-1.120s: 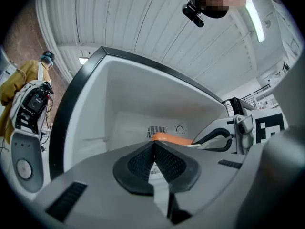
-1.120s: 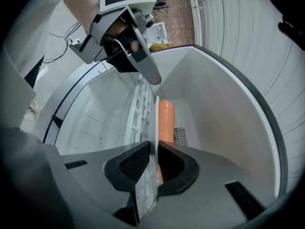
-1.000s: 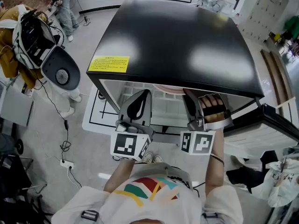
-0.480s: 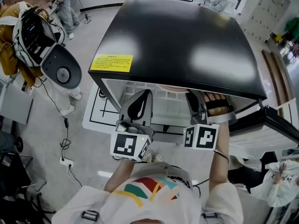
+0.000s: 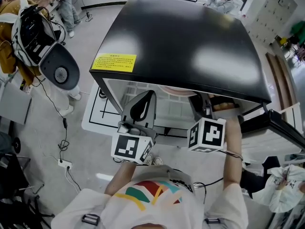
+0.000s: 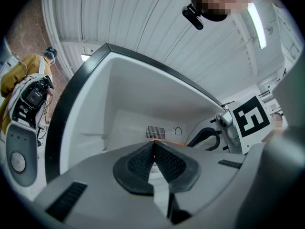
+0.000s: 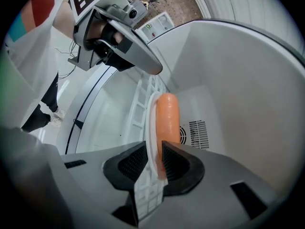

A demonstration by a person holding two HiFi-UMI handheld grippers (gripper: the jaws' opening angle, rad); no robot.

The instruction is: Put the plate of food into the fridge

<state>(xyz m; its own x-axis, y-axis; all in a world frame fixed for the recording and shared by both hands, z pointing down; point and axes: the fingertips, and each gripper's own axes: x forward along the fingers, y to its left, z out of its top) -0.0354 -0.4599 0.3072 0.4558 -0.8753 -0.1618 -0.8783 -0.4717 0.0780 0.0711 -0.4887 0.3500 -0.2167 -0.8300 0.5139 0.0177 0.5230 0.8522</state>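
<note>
Rim of the round white plate [image 7: 151, 111] of orange food [image 7: 167, 118] runs straight ahead between the loosened jaws of the right gripper [image 7: 153, 147], which have just been opening, while the left gripper [image 6: 153, 146] is pinched together, empty.

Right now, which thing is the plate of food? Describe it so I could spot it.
Find the big black-topped fridge, standing open, all white inside. Just over its white wire shelf is a white plate carrying one long, rounded orange piece of food. Nothing else in that compartment is orange.
</note>
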